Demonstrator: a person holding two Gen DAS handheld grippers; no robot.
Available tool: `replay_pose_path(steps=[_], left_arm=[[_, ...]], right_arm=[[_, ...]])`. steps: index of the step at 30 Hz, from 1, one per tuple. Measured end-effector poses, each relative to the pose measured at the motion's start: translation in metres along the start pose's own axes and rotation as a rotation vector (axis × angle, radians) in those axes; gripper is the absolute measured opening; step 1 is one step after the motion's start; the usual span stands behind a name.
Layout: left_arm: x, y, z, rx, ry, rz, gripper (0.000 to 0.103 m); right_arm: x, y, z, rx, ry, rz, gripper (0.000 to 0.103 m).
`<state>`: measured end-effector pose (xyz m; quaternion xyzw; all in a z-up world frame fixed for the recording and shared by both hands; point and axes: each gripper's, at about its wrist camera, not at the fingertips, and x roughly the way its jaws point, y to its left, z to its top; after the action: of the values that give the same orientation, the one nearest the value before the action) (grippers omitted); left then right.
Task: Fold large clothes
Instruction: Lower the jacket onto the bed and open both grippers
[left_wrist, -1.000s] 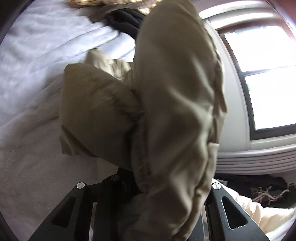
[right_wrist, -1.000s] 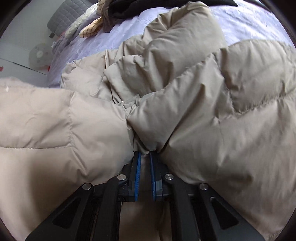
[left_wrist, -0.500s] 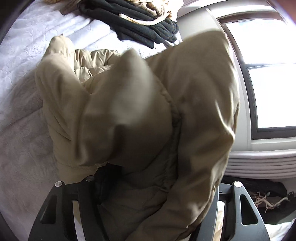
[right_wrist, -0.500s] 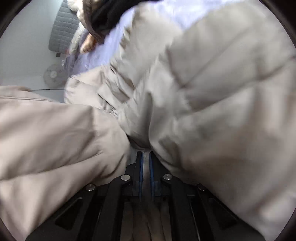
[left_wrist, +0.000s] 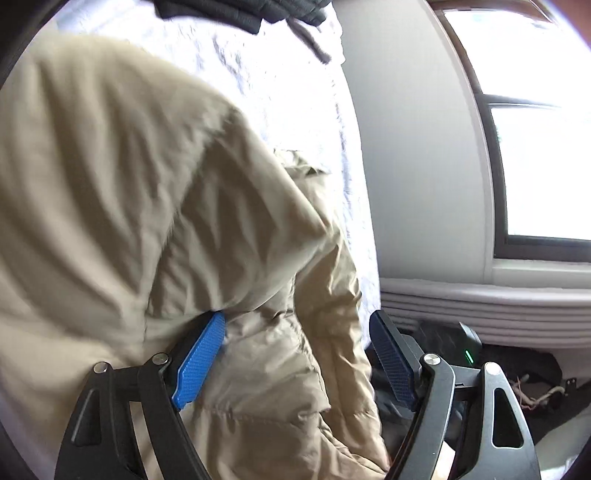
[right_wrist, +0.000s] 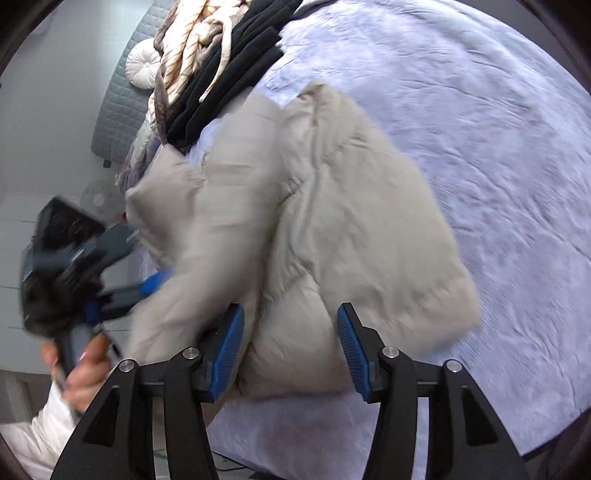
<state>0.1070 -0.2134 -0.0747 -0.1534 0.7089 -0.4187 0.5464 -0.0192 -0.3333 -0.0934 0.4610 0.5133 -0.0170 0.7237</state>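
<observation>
A beige puffer jacket (right_wrist: 314, 221) lies bunched on the pale lilac bed cover (right_wrist: 480, 147). In the left wrist view the jacket (left_wrist: 147, 221) fills the left and middle. My left gripper (left_wrist: 295, 354) is open, its blue pads on either side of a jacket fold. My right gripper (right_wrist: 290, 350) is open, with the jacket's near edge between its blue pads. The left gripper also shows in the right wrist view (right_wrist: 122, 291), held by a hand at the jacket's left side.
A pile of black and striped folded clothes (right_wrist: 221, 62) sits at the far side of the bed; it also shows in the left wrist view (left_wrist: 243, 11). A window (left_wrist: 535, 147) and wall stand to the right. A grey headboard (right_wrist: 122, 92) is far left.
Both grippers have opened and let go of the jacket. The jacket has dropped from held up to lying bunched on the bed, and the right gripper has pulled back from it.
</observation>
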Motion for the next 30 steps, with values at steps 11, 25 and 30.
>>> replay_pose_path(steps=[11, 25, 30], left_arm=[[0.042, -0.027, -0.005, 0.097, -0.024, 0.143, 0.08], [-0.048, -0.007, 0.01, 0.282, -0.414, 0.592, 0.08], [0.022, -0.006, 0.034, 0.336, -0.425, 0.665, 0.08]], right_arm=[[-0.033, 0.008, -0.023, -0.009, 0.026, 0.255, 0.084], [-0.013, 0.0, 0.003, -0.115, -0.058, -0.143, 0.015], [-0.005, -0.032, 0.012, -0.081, -0.064, -0.186, 0.018]])
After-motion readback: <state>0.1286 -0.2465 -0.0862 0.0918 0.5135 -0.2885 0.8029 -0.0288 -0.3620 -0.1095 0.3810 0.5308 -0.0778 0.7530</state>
